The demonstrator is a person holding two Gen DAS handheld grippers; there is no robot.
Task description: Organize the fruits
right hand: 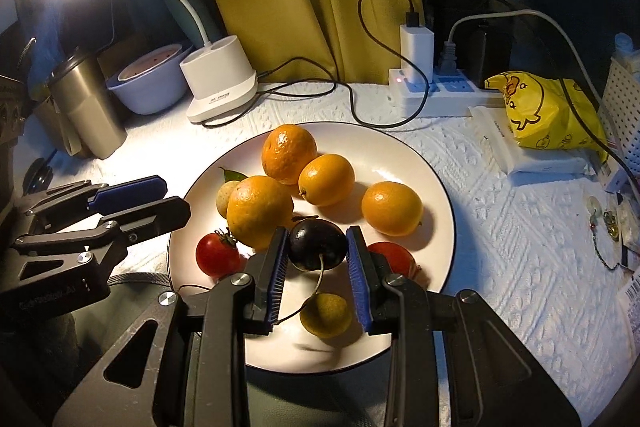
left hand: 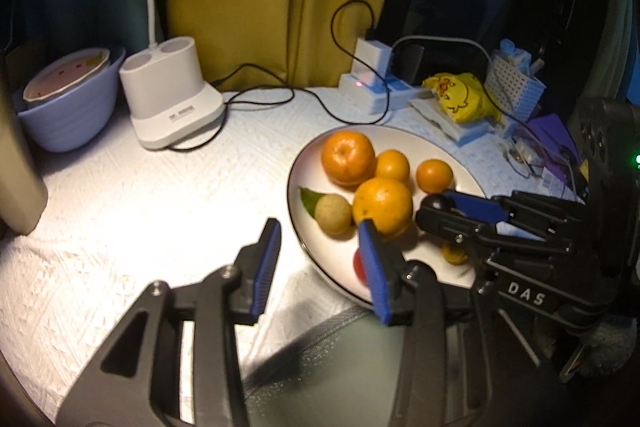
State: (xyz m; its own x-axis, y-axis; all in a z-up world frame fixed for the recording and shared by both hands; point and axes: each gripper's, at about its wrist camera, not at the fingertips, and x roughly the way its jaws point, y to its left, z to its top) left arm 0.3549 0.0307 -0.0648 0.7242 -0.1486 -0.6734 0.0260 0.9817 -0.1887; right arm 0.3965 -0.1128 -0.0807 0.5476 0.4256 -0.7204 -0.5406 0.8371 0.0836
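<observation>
Nearest to me, the right tongs (right hand: 317, 269) are closed on a dark cherry (right hand: 318, 245), its long stem trailing down toward six o'clock; the cherry sits pinched between the blue pads over the near part of the white plate (right hand: 436, 163). Whether it touches the plate or hangs just above it, I cannot tell. Just under it, at six o'clock on the plate, lies a small yellow-green fruit (right hand: 325, 315). At about seven o'clock there is a red tomato (right hand: 218, 254), and a second red tomato (right hand: 394, 259) peeks out at about five o'clock, beside the right pad.

The left tongs (left hand: 320, 269) stand parted and empty over the plate's rim at nine o'clock, one pad over the counter (left hand: 120, 211), the other over the plate's edge.

Farther in, four oranges (right hand: 259, 211) crowd the middle and far half of the plate, with a pale round fruit (right hand: 225, 201) and its green leaf at ten o'clock.

By my reading, the sorting is well along: every fruit I can see is already on the plate, and the cherry looks like the piece in hand, either arriving or being shifted. No second dish for fruit shows, so what is left seems small: set the cherry down, perhaps tidy the groups.

Beyond, a lamp base (right hand: 219, 81) and a power strip (right hand: 432, 95) stand near twelve o'clock.
</observation>
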